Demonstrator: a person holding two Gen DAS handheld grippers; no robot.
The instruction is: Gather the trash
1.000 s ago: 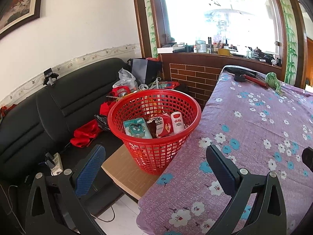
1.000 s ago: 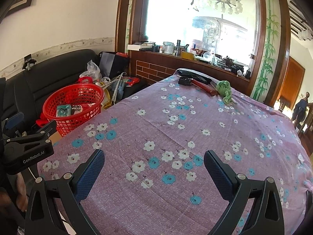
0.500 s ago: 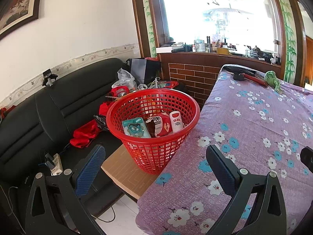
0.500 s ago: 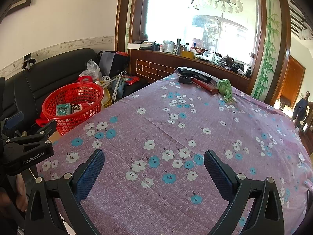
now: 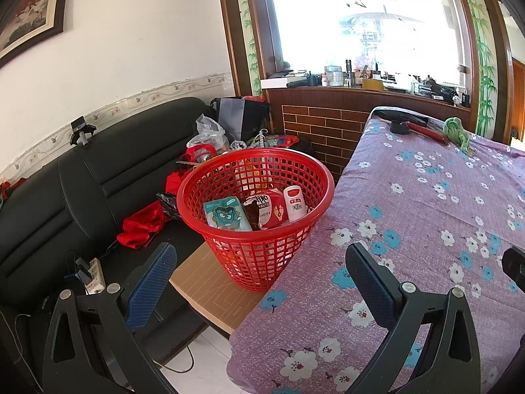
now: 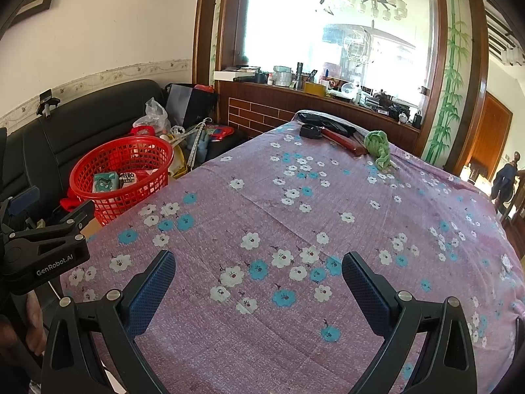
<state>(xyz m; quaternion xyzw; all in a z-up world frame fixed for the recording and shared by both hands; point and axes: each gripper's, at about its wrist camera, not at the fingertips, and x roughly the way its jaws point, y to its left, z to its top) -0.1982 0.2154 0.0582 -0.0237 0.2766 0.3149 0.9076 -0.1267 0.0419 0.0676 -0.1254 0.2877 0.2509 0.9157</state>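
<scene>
Left tool (image 5: 259, 269): jaws spread, empty. Directly ahead of it stands the red plastic mesh basket (image 5: 256, 226) on a tan board at the desk (image 5: 426, 216) edge, holding a teal cartoon-printed snack packet (image 5: 226, 215), a red-and-white wrapper (image 5: 270, 210) and a white pouch (image 5: 295, 202). Right tool (image 6: 257, 279): jaws spread, empty, above the purple floral cloth; the basket sits far left of it. Far ahead lies a green knotted item (image 6: 379, 147), possibly cloth.

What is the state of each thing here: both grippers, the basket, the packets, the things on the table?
left gripper: open, empty.
right gripper: open, empty, above the tablecloth.
red basket: upright, beside the table, holds packets.
teal packet: inside the basket.
white bottle: inside, leaning on the wall.
green cloth: bunched at the far end.
</scene>
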